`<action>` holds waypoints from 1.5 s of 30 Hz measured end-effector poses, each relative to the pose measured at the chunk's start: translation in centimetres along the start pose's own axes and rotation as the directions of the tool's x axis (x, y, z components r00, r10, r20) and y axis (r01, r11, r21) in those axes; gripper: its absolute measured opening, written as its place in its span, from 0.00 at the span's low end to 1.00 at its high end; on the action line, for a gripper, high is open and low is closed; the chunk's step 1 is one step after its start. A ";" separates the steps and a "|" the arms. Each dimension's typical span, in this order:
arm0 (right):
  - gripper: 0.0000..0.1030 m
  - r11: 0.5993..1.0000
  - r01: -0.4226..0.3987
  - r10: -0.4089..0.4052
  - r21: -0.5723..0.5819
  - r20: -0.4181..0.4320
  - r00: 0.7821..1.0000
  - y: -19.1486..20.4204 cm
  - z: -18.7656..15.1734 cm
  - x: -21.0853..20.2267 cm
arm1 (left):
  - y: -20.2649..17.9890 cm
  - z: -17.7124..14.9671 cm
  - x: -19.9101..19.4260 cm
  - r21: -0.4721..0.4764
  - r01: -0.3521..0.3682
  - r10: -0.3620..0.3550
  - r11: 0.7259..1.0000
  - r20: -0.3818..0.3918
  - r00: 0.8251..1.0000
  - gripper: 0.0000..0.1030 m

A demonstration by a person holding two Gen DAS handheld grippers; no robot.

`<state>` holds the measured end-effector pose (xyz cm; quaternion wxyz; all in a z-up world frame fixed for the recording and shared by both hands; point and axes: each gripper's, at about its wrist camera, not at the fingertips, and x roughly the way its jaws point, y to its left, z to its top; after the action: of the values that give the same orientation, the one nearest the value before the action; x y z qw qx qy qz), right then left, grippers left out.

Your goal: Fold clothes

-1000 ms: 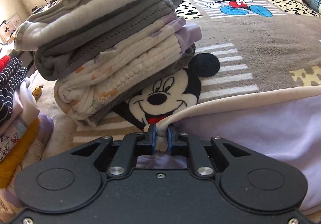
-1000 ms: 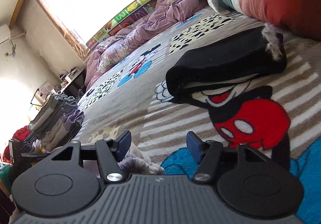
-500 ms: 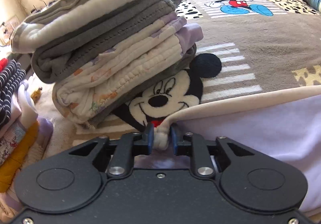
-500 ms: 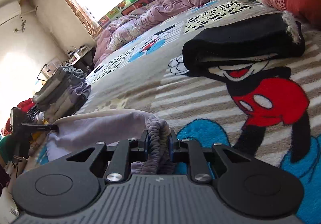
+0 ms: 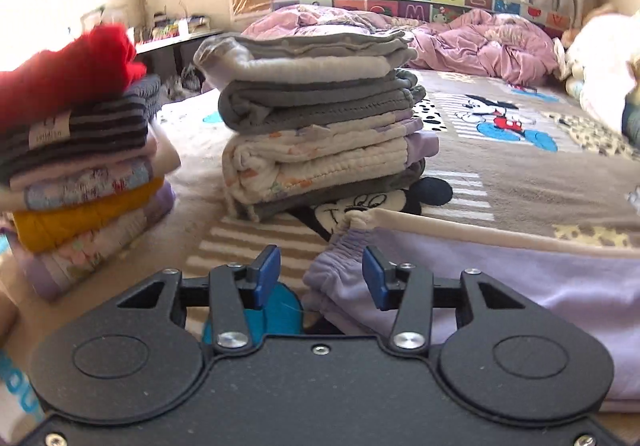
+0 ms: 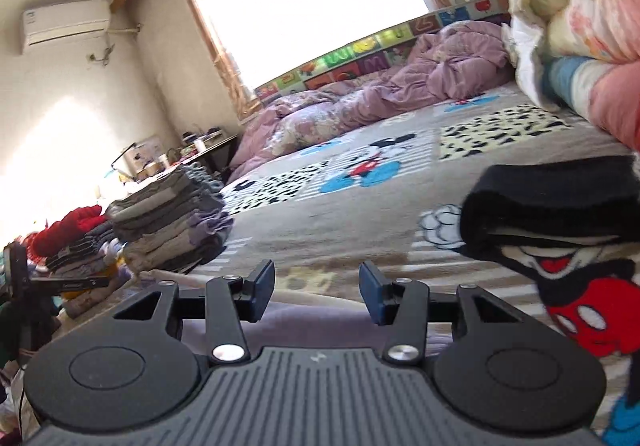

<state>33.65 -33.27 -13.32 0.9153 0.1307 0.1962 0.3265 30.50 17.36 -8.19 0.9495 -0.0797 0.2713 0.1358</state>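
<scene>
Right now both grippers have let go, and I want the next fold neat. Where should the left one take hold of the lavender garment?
Probably the gathered elastic cuff at the lavender garment's near corner. It bunches into a raised ridge between the open left gripper's fingers, while the rest lies flat on the blanket. Come straight forward, low, from the near side.

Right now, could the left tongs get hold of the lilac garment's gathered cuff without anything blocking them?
Probably yes. The left tongs are open, and the lilac garment's gathered cuff lies right between their tips on the blanket. The folded stack sits farther back, out of the way.
</scene>
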 end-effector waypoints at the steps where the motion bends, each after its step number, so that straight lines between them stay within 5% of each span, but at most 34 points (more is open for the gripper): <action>1: 0.47 0.997 -0.030 0.028 -0.072 -0.028 0.999 2.5 -0.4 1.2 | 0.6 -0.2 0.4 -0.072 0.022 -0.023 0.997 -0.016 1.000 0.44; 4: 0.46 0.954 -0.126 0.094 -0.271 -0.127 0.987 9.8 -2.5 4.4 | 1.8 -0.5 2.0 -0.234 0.061 -0.077 0.970 -0.056 0.995 0.42; 8: 0.43 0.873 -0.176 0.075 -0.455 -0.231 0.970 15.8 -5.9 7.3 | 2.6 -1.0 4.2 -0.353 0.069 -0.107 0.933 -0.089 0.990 0.38; 10: 0.43 0.849 -0.176 0.041 -0.499 -0.270 0.962 16.7 -7.2 8.3 | 2.5 -1.1 4.9 -0.366 0.074 -0.117 0.928 -0.096 0.989 0.21; 12: 0.38 0.837 -0.250 0.071 -0.486 -0.358 0.931 16.9 -8.0 8.8 | 1.5 -0.8 4.5 -0.309 0.057 -0.087 0.949 -0.082 0.993 0.06; 15: 0.37 0.806 -0.317 0.108 -0.499 -0.404 0.908 17.3 -8.1 8.0 | 0.1 -0.3 3.6 -0.165 0.007 -0.013 0.986 -0.035 0.999 0.06; 19: 0.36 0.804 -0.287 0.087 -0.521 -0.374 0.923 17.4 -8.6 7.6 | 0.8 -1.3 5.5 -0.143 -0.070 0.055 0.987 -0.108 0.993 0.08; 24: 0.42 0.788 -0.306 0.104 -0.533 -0.375 0.921 17.5 -8.8 7.0 | -1.5 -0.8 2.6 -0.022 -0.159 0.160 0.987 0.019 0.987 0.15; 26: 0.43 0.784 -0.311 0.106 -0.537 -0.378 0.920 17.5 -9.0 7.2 | -3.5 -0.7 1.2 0.068 -0.108 0.103 0.992 0.072 0.992 0.15; 28: 0.44 0.784 -0.314 0.110 -0.536 -0.377 0.920 17.4 -8.9 7.3 | -5.8 -1.1 1.1 0.144 0.081 -0.084 0.986 0.010 0.996 0.15; 29: 0.44 0.784 -0.315 0.112 -0.535 -0.376 0.920 17.4 -8.9 7.3 | -7.1 -1.5 1.8 0.183 0.195 -0.188 0.963 -0.056 0.981 0.15; 33: 0.46 0.780 -0.320 0.118 -0.537 -0.376 0.919 17.4 -9.1 7.3 | -10.2 -2.7 5.6 0.320 0.193 -0.154 0.928 -0.142 0.978 0.19; 36: 0.48 0.779 -0.328 0.125 -0.534 -0.381 0.916 17.4 -9.1 7.3 | -7.4 -0.3 6.1 0.108 0.150 -0.140 0.983 -0.096 0.985 0.18; 38: 0.48 0.781 -0.331 0.128 -0.529 -0.383 0.915 17.4 -9.1 7.3 | -6.3 0.5 6.5 0.083 0.113 -0.105 0.990 -0.096 0.990 0.18; 41: 0.49 0.787 -0.338 0.139 -0.516 -0.386 0.912 17.2 -9.0 7.3 | -5.8 1.0 7.0 0.044 0.208 -0.201 0.977 -0.137 0.970 0.21; 42: 0.49 0.788 -0.340 0.143 -0.513 -0.385 0.912 17.1 -9.0 7.3 | -5.8 1.1 7.7 0.061 0.192 -0.182 0.979 -0.141 0.973 0.30; 44: 0.49 0.788 -0.342 0.145 -0.511 -0.385 0.911 17.1 -9.0 7.3 | -5.8 1.4 9.1 0.096 0.160 -0.145 0.982 -0.149 0.978 0.31; 45: 0.49 0.788 -0.342 0.145 -0.512 -0.386 0.911 17.1 -9.1 7.3 | -4.6 1.9 10.2 0.038 0.118 -0.111 0.992 -0.156 0.981 0.30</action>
<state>25.42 -14.66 -17.08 0.8161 -0.1798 0.2194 0.5036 41.09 15.62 -11.74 0.9337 -0.0832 0.3417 0.0679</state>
